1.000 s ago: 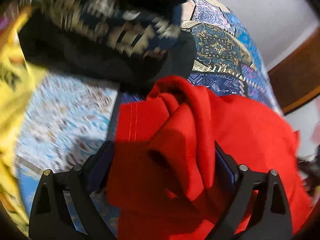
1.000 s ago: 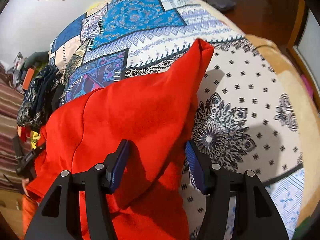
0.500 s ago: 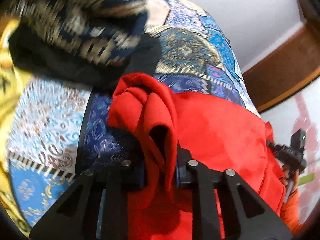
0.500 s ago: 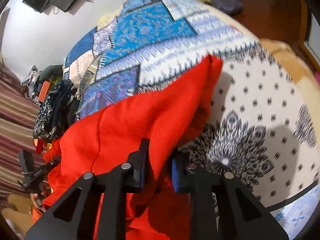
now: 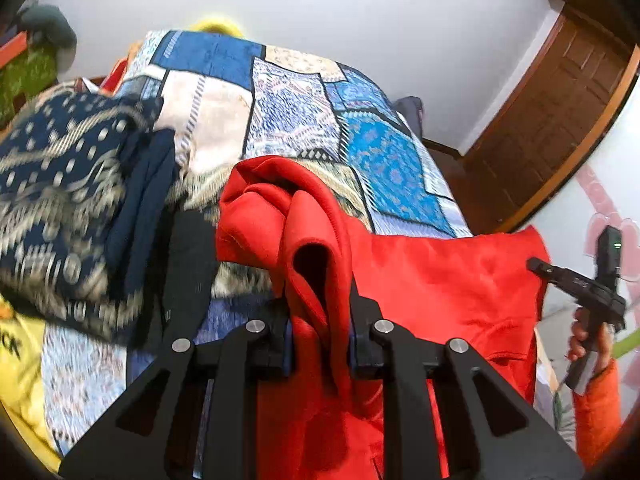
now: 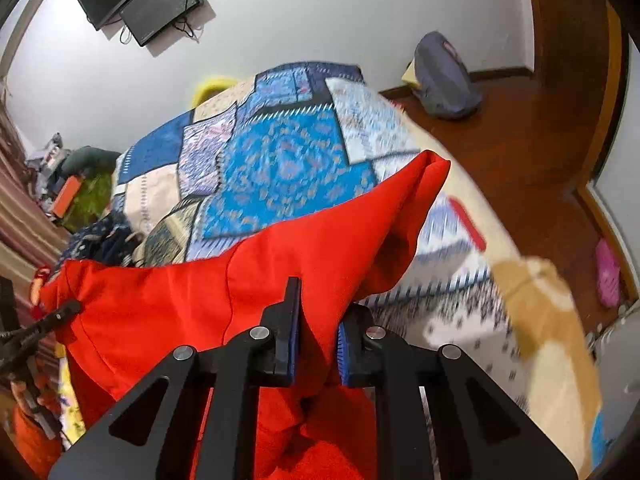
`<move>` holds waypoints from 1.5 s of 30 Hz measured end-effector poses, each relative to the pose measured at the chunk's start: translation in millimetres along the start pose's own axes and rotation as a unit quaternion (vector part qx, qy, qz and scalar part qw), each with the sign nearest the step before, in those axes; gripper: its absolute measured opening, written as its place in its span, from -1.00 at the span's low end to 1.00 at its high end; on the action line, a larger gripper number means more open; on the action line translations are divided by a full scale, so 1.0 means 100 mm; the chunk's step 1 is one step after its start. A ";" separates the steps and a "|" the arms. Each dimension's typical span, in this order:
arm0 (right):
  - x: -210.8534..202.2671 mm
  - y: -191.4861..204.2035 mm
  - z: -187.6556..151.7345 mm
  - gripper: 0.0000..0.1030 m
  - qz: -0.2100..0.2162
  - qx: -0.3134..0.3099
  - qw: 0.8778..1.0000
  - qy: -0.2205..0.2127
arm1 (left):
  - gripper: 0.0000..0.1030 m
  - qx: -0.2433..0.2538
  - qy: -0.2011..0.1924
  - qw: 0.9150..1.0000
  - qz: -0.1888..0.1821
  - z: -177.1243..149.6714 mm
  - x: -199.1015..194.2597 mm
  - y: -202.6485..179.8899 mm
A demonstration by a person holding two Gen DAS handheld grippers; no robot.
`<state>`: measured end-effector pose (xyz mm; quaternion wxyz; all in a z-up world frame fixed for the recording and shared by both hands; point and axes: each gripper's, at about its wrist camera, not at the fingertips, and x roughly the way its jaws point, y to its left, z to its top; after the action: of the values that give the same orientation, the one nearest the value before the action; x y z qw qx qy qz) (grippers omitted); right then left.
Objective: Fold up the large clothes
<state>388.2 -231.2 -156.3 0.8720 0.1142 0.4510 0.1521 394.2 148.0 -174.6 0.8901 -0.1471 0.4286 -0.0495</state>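
since a second ago: both grippers went from wide open around the red garment to pinching it, and both views tilted up to show more wall
left wrist view, left gripper (image 5: 319,320): nearly closed, pads clamped on a bunched fold of the red garment (image 5: 440,280)
left wrist view, red garment: raised over the near end of the patchwork bedspread (image 5: 288,120), stretched from the bunched fold towards the right gripper (image 5: 560,276), which a hand (image 5: 588,340) in an orange sleeve holds
left wrist view, clothes pile (image 5: 60,200): dark patterned cloth heaped on the bedspread's left side, blurred
right wrist view, right gripper (image 6: 318,344): jaws closing, blue pads pressing a fold of the red garment (image 6: 168,300) between them
right wrist view, red garment: hangs taut above the bedspread (image 6: 280,160), one corner peaking over the bedspread's right edge
right wrist view, backpack (image 6: 444,76): on the wooden floor beyond the bedspread's far right corner
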 end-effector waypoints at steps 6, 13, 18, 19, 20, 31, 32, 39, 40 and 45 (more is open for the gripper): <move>0.30 -0.07 0.17 -0.81 -0.050 -0.009 0.999 -0.009 | -0.63 -0.006 0.022 0.998 0.057 0.17 0.48 0.21; 0.58 -0.21 0.10 -0.81 -0.086 -0.033 0.996 0.022 | -0.52 -0.021 0.067 0.994 0.078 0.07 0.99 0.50; 0.68 -0.19 -0.04 -0.63 -0.106 -0.061 0.991 0.049 | -0.24 0.004 0.063 0.992 0.106 -0.03 0.98 0.46; 0.66 -0.18 -0.06 -0.47 -0.114 -0.068 0.990 0.050 | -0.22 0.007 0.063 0.992 0.113 -0.03 0.96 0.44; 0.64 -0.17 -0.07 -0.30 -0.120 -0.071 0.989 0.049 | -0.19 0.011 0.064 0.991 0.117 -0.05 0.92 0.43; -0.04 -0.04 -0.21 -0.17 -0.097 -0.064 0.992 0.055 | -0.17 0.030 0.066 0.989 0.127 -0.20 0.38 0.32; -0.08 -0.01 -0.22 -0.17 -0.099 -0.070 0.991 0.054 | -0.17 0.031 0.063 0.989 0.128 -0.22 0.29 0.31; -0.70 0.19 -0.34 -0.07 -0.097 -0.107 0.989 0.027 | -0.16 0.040 0.038 0.989 0.134 -0.35 -0.38 0.27; -0.78 0.21 -0.37 0.01 -0.096 -0.108 0.989 0.022 | -0.16 0.039 0.035 0.990 0.134 -0.36 -0.45 0.27; -1.02 0.23 -0.54 0.08 -0.088 -0.115 0.989 0.019 | -0.10 0.039 0.029 0.992 0.117 -0.53 -0.90 0.30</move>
<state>284.7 -244.1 -102.3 0.8806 -0.0298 0.4555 0.1275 295.0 184.3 -147.3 0.8820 -0.0601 0.4661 0.0341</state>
